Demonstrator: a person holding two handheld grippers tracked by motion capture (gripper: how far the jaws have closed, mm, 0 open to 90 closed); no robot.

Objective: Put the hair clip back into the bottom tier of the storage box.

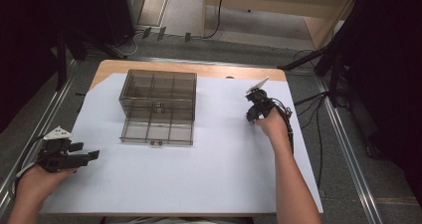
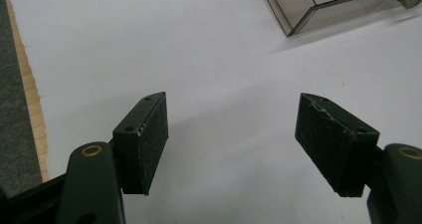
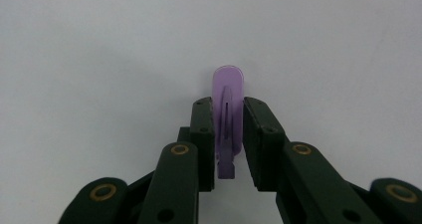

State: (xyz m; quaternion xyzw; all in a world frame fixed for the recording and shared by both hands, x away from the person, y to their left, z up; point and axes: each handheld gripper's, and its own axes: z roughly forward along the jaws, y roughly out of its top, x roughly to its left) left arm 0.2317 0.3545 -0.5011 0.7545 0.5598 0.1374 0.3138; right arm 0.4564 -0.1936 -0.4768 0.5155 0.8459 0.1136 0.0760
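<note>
A smoky clear plastic organiser box (image 1: 157, 107) with a grid of compartments stands on the white sheet, left of centre; its near corner (image 2: 303, 15) appears in the left gripper view. My right gripper (image 3: 229, 127) is shut on a small purple plastic clip (image 3: 228, 92), its rounded end sticking out past the pads, low over the sheet. In the high view that right gripper (image 1: 253, 115) points down at the sheet to the right of the box. My left gripper (image 1: 89, 156) rests near the table's front left, jaws wide apart with nothing between them (image 2: 231, 139).
The white sheet (image 1: 219, 154) covers most of the wooden table (image 1: 209, 69). The sheet's left edge and a strip of wood (image 2: 31, 99) lie close to the left gripper. Cables and dark stands (image 1: 318, 59) sit on the floor at the right.
</note>
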